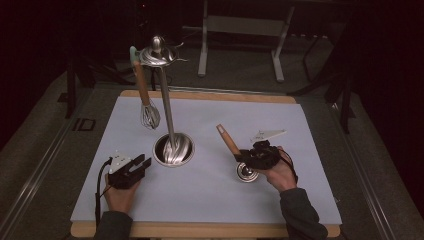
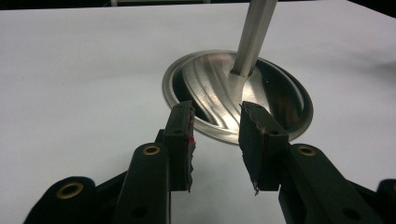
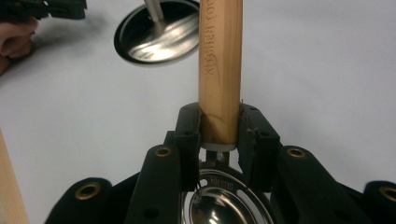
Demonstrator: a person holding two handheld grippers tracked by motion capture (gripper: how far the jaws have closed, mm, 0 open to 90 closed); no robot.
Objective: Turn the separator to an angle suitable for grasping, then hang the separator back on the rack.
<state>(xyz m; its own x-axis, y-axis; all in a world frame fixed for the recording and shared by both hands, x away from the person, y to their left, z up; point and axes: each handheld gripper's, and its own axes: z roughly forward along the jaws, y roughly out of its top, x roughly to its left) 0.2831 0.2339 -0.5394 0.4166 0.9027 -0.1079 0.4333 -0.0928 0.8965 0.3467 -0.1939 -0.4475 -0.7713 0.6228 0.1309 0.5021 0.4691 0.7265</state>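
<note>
Right gripper view shows the right tongs (image 3: 219,128) clamped on the wooden handle (image 3: 220,65) of a metal ladle (image 3: 219,205), low over the white surface (image 3: 317,70). The left tongs (image 2: 217,140) stand open and empty, just beside the stand base (image 2: 275,93).

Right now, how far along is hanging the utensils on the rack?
Done: a whisk already hangs from the top of the rack. In hand: the right gripper is shut on the wooden handle of a ladle, low over the table. Left: lifting the ladle and hanging it up. The left gripper waits open and empty by the rack's base.
</note>
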